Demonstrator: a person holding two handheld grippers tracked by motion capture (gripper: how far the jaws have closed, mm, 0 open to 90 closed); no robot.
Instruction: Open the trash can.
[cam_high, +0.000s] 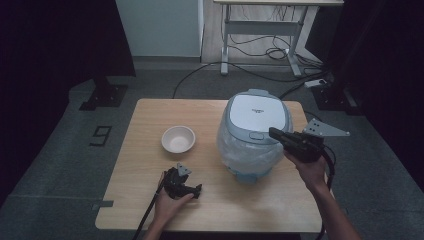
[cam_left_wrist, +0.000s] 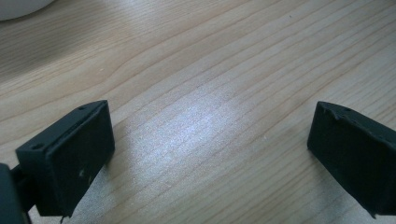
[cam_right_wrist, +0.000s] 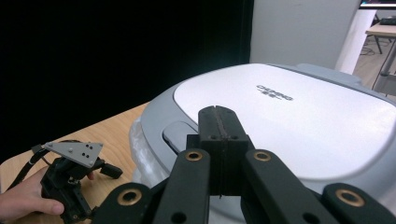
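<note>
A white and grey rice cooker (cam_high: 255, 132) stands on the right half of the wooden table (cam_high: 150, 115), its lid down and its body wrapped in clear plastic. My right gripper (cam_high: 272, 132) hovers at the cooker's front rim, near the lid's release button (cam_high: 256, 135). Seen from the right gripper view, its jaws (cam_right_wrist: 218, 116) are pressed together with nothing between them, just above the lid (cam_right_wrist: 289, 121) and beside the button (cam_right_wrist: 180, 135). My left gripper (cam_high: 197, 190) rests low on the table near the front edge. Its jaws (cam_left_wrist: 210, 154) stand wide apart over bare wood.
A small white empty bowl (cam_high: 178, 138) sits left of the cooker, behind the left gripper. Cables trail from both grippers off the table's front. Beyond the table lie a grey floor, cables and a desk frame (cam_high: 260, 30).
</note>
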